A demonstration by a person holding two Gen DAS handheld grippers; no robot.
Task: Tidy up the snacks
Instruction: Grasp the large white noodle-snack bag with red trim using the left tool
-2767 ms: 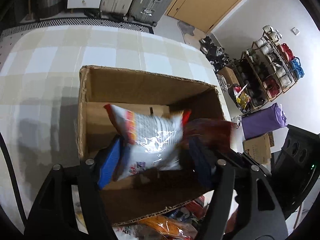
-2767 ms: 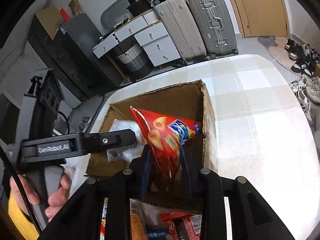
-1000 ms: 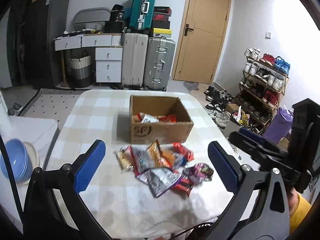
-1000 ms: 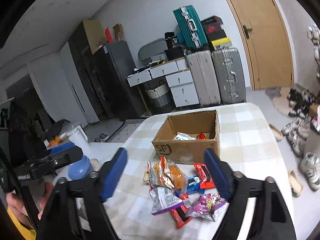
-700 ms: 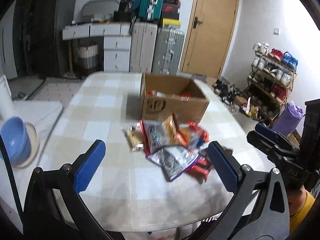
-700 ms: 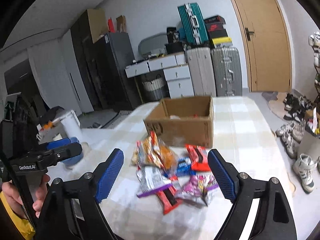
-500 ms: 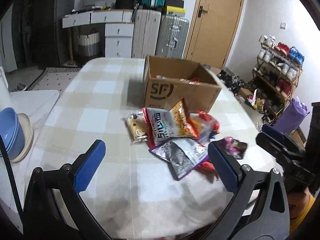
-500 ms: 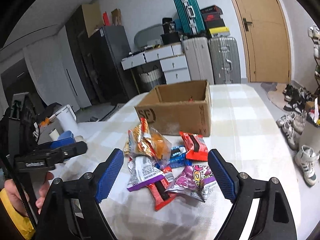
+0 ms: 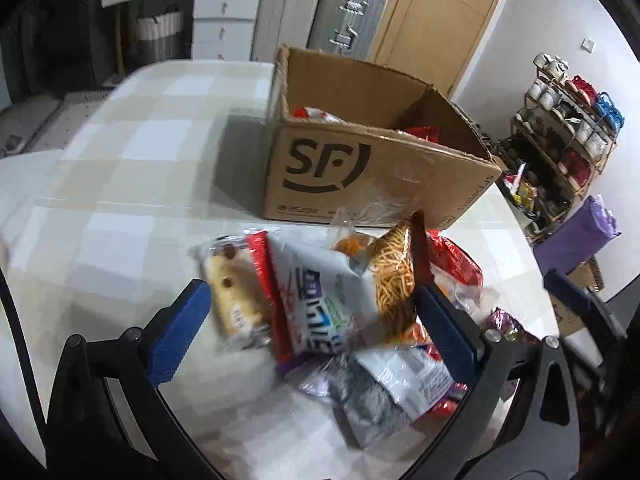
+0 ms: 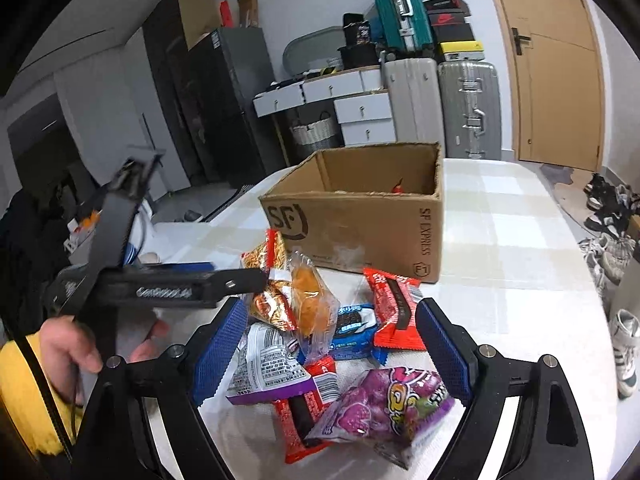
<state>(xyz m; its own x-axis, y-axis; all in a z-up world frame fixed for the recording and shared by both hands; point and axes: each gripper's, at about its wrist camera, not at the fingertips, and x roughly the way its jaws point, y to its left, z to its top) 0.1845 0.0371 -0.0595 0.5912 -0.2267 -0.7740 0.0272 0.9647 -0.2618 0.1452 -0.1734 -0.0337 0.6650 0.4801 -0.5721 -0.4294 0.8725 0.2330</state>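
A brown SF cardboard box [image 9: 360, 176] [image 10: 360, 224] stands open on the checked table, with a few snack bags inside. A pile of snack packets lies in front of it: a white-and-red bag [image 9: 320, 300], a noodle snack bag [image 9: 394, 276] [image 10: 268, 264], a biscuit pack [image 9: 232, 292], a purple candy bag [image 10: 384, 404], a red packet [image 10: 394, 308] and a blue cookie pack [image 10: 352, 328]. My left gripper [image 9: 312, 324] is open and straddles the white-and-red bag. My right gripper [image 10: 328, 348] is open just above the pile. The left gripper also shows in the right wrist view [image 10: 240, 280].
The table [image 9: 120, 184] has a rounded edge at front and right. Suitcases [image 10: 468, 108], white drawers [image 10: 360, 112] and a wooden door [image 10: 560, 80] stand behind. A shoe rack [image 9: 568, 136] and purple bag [image 9: 576, 236] are at the right.
Both grippers let go of their bags in the box, drew back, then came down toward the pile. The left gripper now straddles the white-and-red bag.
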